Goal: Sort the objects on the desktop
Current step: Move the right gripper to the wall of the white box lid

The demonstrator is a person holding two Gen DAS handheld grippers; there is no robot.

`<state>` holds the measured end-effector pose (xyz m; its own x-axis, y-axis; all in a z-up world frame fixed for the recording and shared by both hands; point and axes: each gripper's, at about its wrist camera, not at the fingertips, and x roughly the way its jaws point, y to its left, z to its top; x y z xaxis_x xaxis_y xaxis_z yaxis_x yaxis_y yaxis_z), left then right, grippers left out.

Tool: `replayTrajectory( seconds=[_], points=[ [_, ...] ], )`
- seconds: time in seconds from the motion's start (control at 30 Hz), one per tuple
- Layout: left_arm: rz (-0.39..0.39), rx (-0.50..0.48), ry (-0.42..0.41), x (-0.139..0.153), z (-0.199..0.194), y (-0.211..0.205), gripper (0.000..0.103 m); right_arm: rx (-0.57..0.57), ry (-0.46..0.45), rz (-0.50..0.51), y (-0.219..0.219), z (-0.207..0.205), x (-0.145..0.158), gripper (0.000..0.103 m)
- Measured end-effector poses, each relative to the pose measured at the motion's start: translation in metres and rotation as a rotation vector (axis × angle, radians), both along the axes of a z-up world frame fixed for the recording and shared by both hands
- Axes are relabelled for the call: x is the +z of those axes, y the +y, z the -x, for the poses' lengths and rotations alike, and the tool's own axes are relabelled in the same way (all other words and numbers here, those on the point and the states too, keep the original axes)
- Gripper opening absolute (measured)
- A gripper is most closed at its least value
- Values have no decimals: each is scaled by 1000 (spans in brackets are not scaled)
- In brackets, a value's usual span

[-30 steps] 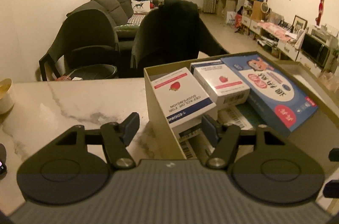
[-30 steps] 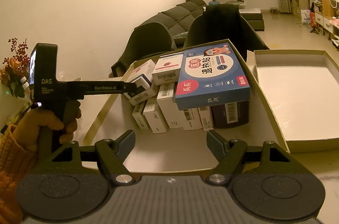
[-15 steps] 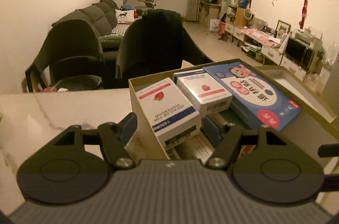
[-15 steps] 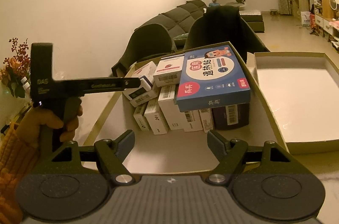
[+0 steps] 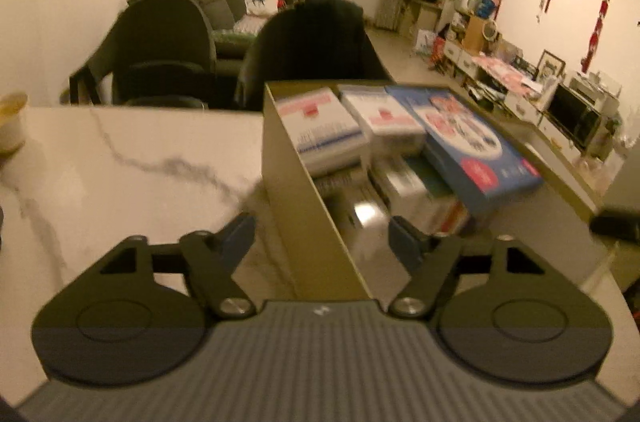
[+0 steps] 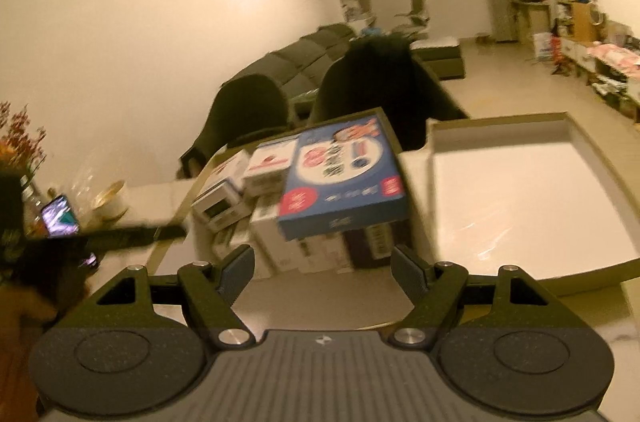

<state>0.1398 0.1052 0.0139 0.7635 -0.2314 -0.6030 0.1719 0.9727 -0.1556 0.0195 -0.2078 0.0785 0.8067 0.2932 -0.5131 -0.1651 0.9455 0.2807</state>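
Observation:
An open cardboard box (image 5: 304, 190) on the marble table holds several medicine cartons. A flat blue carton (image 5: 468, 142) lies on top, with two white cartons (image 5: 316, 126) beside it. My left gripper (image 5: 320, 226) straddles the box's near wall, one finger over the table and one inside. Its jaws are closing, and the pads stand clear of the wall. In the right wrist view, my right gripper (image 6: 322, 256) hangs open over the box's bare floor (image 6: 304, 286), short of the blue carton (image 6: 344, 178). Both views are blurred by motion.
The box's white-lined lid (image 6: 520, 190) lies open side up to the right of the box. A bowl (image 6: 110, 198) and a lit phone (image 6: 60, 216) sit at the table's left. A hand in an orange sleeve (image 6: 24, 302) holds the left tool. Dark chairs (image 5: 316, 42) stand behind the table.
The left gripper has drawn back and sideways from the white cartons, and the box wall now stands between its fingers. The right gripper has pulled back and turned slightly, still open.

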Motion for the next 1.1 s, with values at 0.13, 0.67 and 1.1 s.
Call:
replayTrajectory(
  seconds=[0.13,0.67,1.1],
  points=[
    [13,12,46,-10,7,-2,41,-89,-12,71,-11,-6,-6,75],
    [24,31,52,-12,2,-1,17,-80,105,87,-2,-16,-34,38],
    [50,53,73,-11,-4,12,15,-62,113,86,16,-6,-33,41]
  ],
)
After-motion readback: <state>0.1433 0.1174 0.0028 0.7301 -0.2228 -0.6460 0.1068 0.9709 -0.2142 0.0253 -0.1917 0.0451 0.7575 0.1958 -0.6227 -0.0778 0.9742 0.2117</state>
